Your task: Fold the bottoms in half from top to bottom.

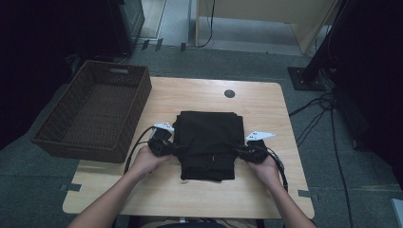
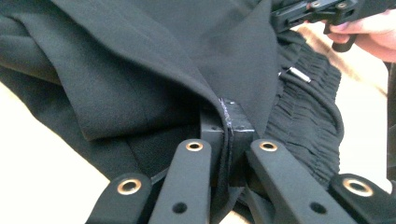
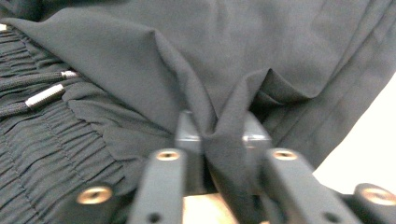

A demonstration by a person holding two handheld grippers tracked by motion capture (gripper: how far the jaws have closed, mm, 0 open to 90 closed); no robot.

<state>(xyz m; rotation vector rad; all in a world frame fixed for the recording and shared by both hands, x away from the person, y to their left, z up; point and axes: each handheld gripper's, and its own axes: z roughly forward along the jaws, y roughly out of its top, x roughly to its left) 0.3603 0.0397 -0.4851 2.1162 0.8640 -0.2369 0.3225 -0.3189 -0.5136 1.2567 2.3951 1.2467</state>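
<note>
The folded trousers lie lengthwise away from the person between the left gripper and right gripper, each clamped on a side edge.

The right gripper has its jaws pinched on a fold of black cloth. Left of the jaws lies a gathered waistband, with two metal-tipped cords above it. Right of the cloth, pale tabletop.
</note>
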